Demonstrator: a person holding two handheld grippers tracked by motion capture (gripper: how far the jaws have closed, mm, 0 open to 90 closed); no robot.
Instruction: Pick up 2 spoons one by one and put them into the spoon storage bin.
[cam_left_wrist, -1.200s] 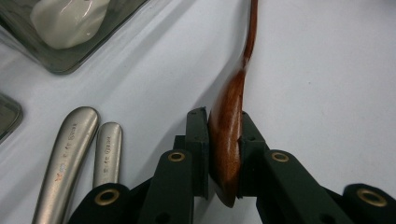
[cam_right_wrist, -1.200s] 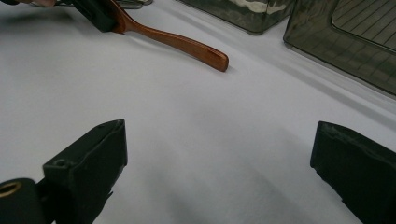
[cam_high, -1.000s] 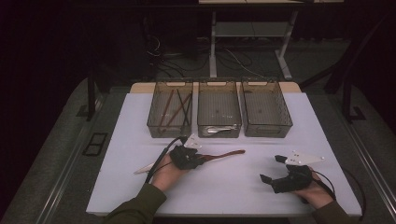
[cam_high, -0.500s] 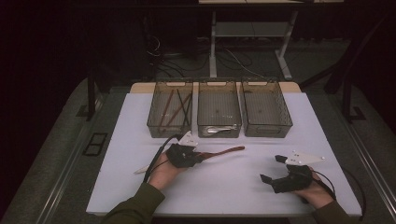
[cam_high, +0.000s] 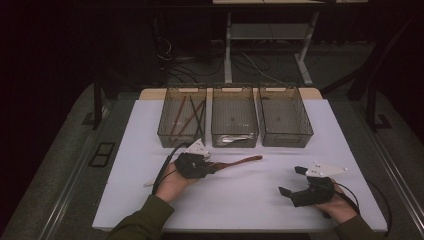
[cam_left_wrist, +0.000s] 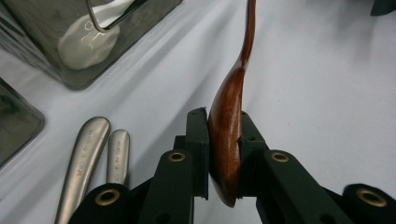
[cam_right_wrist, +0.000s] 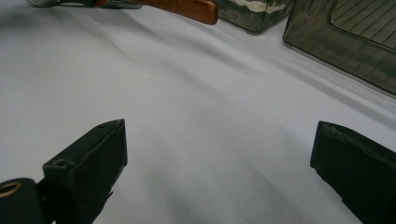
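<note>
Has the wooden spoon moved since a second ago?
No. The wooden spoon, held in the left claw, still lies just before the middle bin.

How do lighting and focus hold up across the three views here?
High view: surroundings dark, white table evenly lit, a little soft. Left gripper view: wooden spoon sharp and glossy between the jaws; glare on the metal spoon in the bin. Right gripper view: near jaws crisp, bins behind blurred, soft shadows on the cloth.
</note>
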